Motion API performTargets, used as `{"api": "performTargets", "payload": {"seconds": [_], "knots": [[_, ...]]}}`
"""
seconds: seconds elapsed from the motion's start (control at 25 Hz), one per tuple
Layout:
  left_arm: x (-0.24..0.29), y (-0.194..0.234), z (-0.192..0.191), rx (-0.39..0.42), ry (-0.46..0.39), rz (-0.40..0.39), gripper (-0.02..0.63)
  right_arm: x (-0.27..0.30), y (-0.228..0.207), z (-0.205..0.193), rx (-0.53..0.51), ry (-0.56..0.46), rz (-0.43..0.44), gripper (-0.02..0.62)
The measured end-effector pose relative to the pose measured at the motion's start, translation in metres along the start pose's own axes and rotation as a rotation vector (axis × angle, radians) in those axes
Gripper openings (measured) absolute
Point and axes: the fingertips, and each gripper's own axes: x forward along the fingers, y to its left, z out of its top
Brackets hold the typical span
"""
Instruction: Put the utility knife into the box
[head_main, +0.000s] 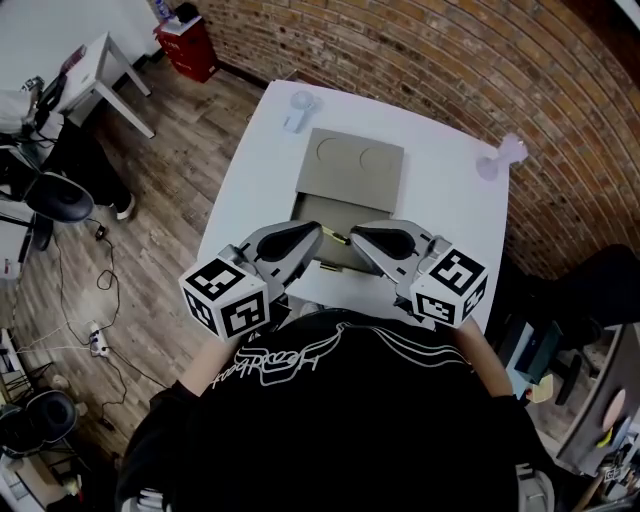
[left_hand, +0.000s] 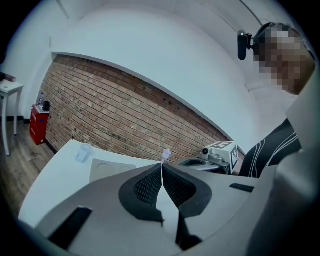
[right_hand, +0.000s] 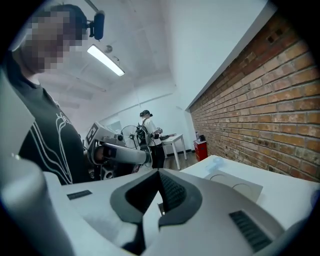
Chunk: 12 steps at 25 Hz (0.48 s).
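Observation:
A grey-brown box (head_main: 322, 212) lies open on the white table (head_main: 450, 195), its lid (head_main: 352, 164) with two round marks folded back. A small dark and yellow thing, seemingly the utility knife (head_main: 338, 237), lies in the box's near part, between the two gripper tips. My left gripper (head_main: 318, 232) (left_hand: 161, 167) points at it from the left, shut and empty. My right gripper (head_main: 356, 234) (right_hand: 159, 172) faces it from the right, shut with nothing between its pads. The knife is hidden in both gripper views.
A clear small holder (head_main: 298, 108) stands at the table's far left corner and a pale purple piece (head_main: 500, 155) near the far right edge. A brick wall (head_main: 450, 60) runs behind. A red cabinet (head_main: 188, 45) and a side table (head_main: 100, 65) stand at the left.

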Motion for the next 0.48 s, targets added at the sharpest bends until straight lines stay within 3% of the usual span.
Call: {"api": "performTargets", "payload": {"seconds": [0.48], "knots": [[0.001,0.014,-0.016,-0.036,0.022,0.038,0.032,-0.004,-0.007,-0.011,0.08,-0.022,-0.006,0.002]]}}
